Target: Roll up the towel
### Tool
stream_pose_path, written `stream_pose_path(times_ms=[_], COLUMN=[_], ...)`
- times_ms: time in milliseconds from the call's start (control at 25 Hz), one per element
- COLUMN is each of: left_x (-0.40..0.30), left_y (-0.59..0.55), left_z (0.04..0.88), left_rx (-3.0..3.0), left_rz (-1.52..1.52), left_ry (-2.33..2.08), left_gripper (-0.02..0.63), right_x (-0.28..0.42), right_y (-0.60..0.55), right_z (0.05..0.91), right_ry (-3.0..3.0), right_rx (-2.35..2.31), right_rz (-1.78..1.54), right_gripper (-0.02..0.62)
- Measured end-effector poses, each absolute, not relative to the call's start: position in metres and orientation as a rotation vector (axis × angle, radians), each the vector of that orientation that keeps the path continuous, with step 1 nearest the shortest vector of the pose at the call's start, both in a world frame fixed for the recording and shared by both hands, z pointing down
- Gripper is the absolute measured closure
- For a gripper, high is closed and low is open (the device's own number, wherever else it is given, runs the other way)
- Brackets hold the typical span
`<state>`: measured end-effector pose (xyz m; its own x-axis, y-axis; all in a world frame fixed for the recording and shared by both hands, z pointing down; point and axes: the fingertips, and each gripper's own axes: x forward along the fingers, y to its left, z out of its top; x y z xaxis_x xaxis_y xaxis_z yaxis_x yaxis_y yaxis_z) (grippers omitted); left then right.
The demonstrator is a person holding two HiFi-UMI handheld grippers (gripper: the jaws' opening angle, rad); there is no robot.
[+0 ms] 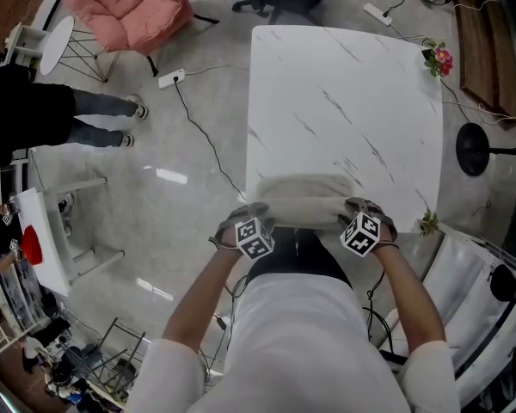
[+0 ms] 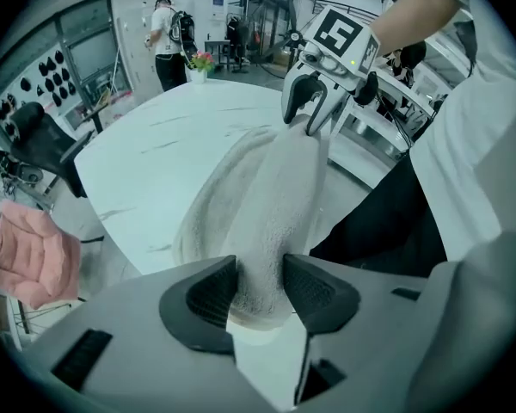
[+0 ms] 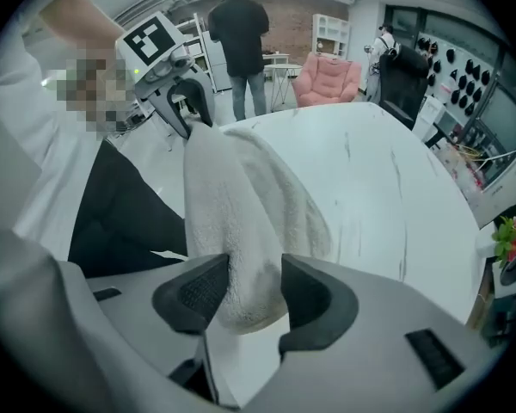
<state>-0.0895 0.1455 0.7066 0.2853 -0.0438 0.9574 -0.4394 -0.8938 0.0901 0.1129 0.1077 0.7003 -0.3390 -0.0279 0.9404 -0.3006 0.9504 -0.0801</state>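
Head view: towel (image 1: 303, 198) lay partly rolled at the near edge of the white bench (image 1: 344, 101), left gripper (image 1: 256, 212) at one end, right gripper (image 1: 356, 206) at the other. Finger gap wasn't readable there. Left gripper view: fingers (image 2: 208, 292) stood fairly wide, both pads against a thick towel fold that filled the gap; the towel ran on to the other gripper. Right gripper view: same at the other end, fingers (image 3: 316, 295) wide, gripping the fold.
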Motion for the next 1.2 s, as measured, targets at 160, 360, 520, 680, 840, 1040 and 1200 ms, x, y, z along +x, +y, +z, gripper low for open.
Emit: stream_pose_path(times_ms=[160,360,520,680,840,1040,1200], left_x=[-0.094,-0.103,-0.109,-0.112,-0.110,-0.105,-0.110], left_y=[0.121,0.086,0.055,0.034,0.029,0.033,0.030], left_z=[0.702,0.697,0.700,0.708,0.718,0.726,0.715], left_rx=[2.201,2.187,2.182,2.169,2.180,2.202,2.201], left_rz=[1.595,1.535,1.530,1.545,1.570,1.563,1.576], left_ry=[-0.489,-0.598,-0.697,-0.735,-0.726,-0.780,-0.855], left_gripper=[0.405,0.399,0.399,0.399,0.399,0.431,0.408], right_x=[0.110,0.108,0.107,0.105,0.104,0.102,0.101], right_y=[0.075,0.035,0.007,-0.007,-0.010,-0.008,-0.006], right_z=[0.694,0.692,0.695,0.704,0.713,0.722,0.714], right_ry=[-1.925,-1.937,-1.930,-1.917,-1.918,-1.919,-1.913], right_rx=[0.319,0.420,0.496,0.529,0.536,0.539,0.536], right_rz=[0.260,0.254,0.225,0.213,0.194,0.149,0.132], right_gripper=[0.382,0.382,0.383,0.383,0.383,0.408,0.403])
